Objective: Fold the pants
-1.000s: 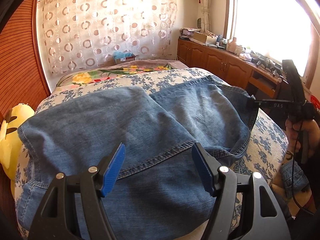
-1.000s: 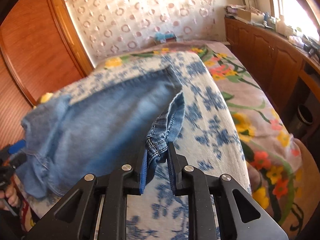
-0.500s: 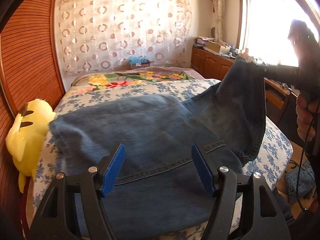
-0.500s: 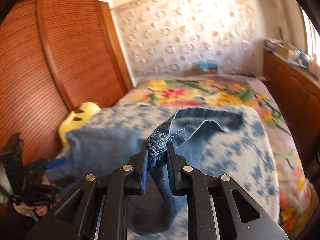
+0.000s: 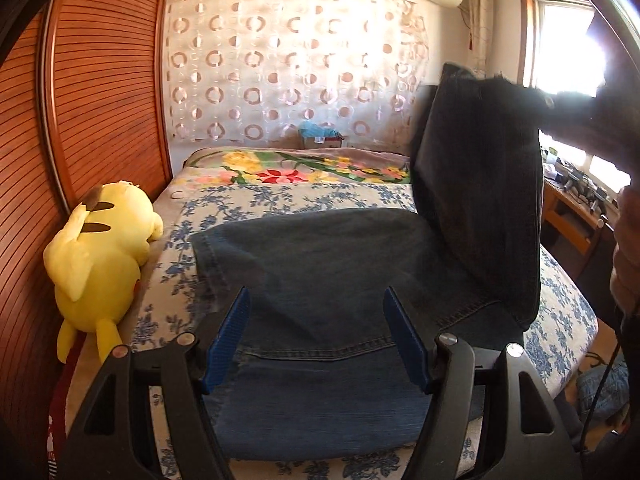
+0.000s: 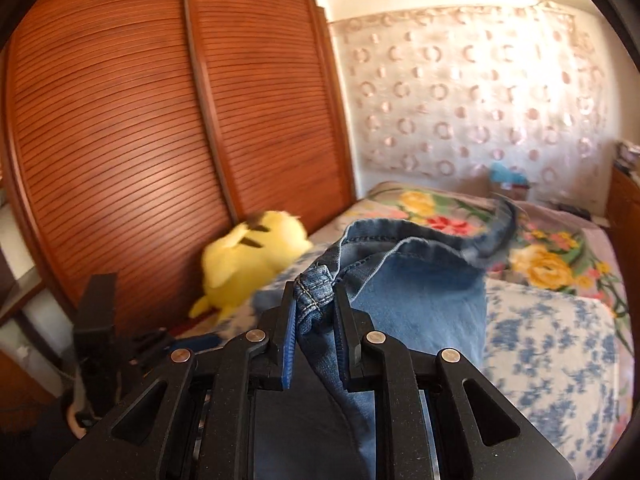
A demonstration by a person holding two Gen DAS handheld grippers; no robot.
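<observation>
Jeans (image 5: 320,280) lie flat across the near end of the bed (image 5: 560,300), on the blue-floral sheet (image 5: 280,196); one leg lifted off the sheet at the right side, hanging dark against the window (image 5: 560,32). Right gripper (image 6: 316,312) clamped nearly closed on the bunched hem seam of that lifted leg, denim pinched between both blue pads, hem raised above the bed. Left gripper (image 5: 316,336) jaws wide apart, nothing between the pads, poised over the flat part of the jeans near a stitched seam; contact with the fabric can't be told. Yellow plush toy (image 5: 100,260) lies at the left edge of the bed against the wooden slatted wardrobe doors (image 6: 160,120). Floral blanket (image 5: 300,168) covers the far half of the bed. Circle-pattern curtain (image 5: 280,72) behind
</observation>
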